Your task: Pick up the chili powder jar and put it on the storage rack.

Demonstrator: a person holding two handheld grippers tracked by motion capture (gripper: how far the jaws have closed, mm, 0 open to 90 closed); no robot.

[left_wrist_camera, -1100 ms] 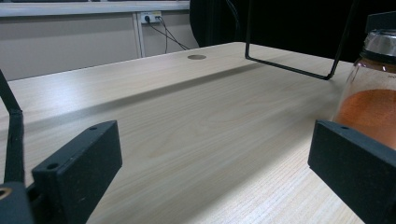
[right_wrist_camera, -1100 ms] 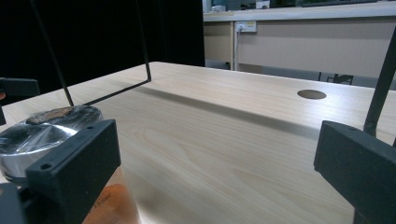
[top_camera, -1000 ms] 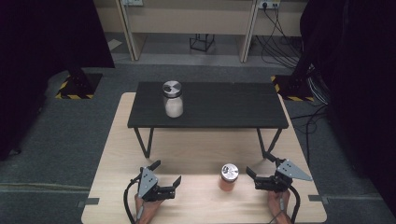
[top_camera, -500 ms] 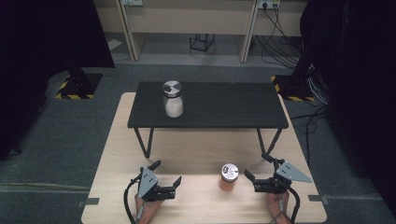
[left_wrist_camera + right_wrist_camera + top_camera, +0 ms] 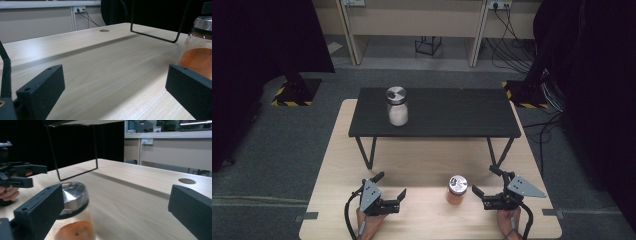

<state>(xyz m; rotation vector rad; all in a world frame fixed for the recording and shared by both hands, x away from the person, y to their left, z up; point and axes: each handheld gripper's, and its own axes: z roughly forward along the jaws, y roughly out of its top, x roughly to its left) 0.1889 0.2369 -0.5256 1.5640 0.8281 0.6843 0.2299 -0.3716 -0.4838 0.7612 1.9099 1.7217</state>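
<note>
We see a light wooden table [image 5: 337,165] with a small black table [image 5: 452,117] standing on its far half. On the black top, toward its left end, stands a glass jar of white powder [image 5: 397,106] with a metal lid.

On the wooden table's near part, between the two grippers, stands a smaller jar of orange powder [image 5: 457,190], upright, with a shiny lid. We find the left gripper [image 5: 390,190] near the bottom edge, left of the middle, held by a hand [image 5: 369,226]; its jaws are spread wide and point right toward the orange jar, well apart from it. In the left gripper view that jar [image 5: 198,56] stands at the right edge, behind the right jaw, with nothing between the jaws but bare wood.

The right gripper [image 5: 486,181] lies just right of the orange jar, jaws also spread wide, pointing left. In the right gripper view the jar [image 5: 75,213] stands just behind the left jaw, and we cannot tell whether they touch. Farther off there we see the left gripper [image 5: 23,175] and its fingers [image 5: 8,192].
</note>
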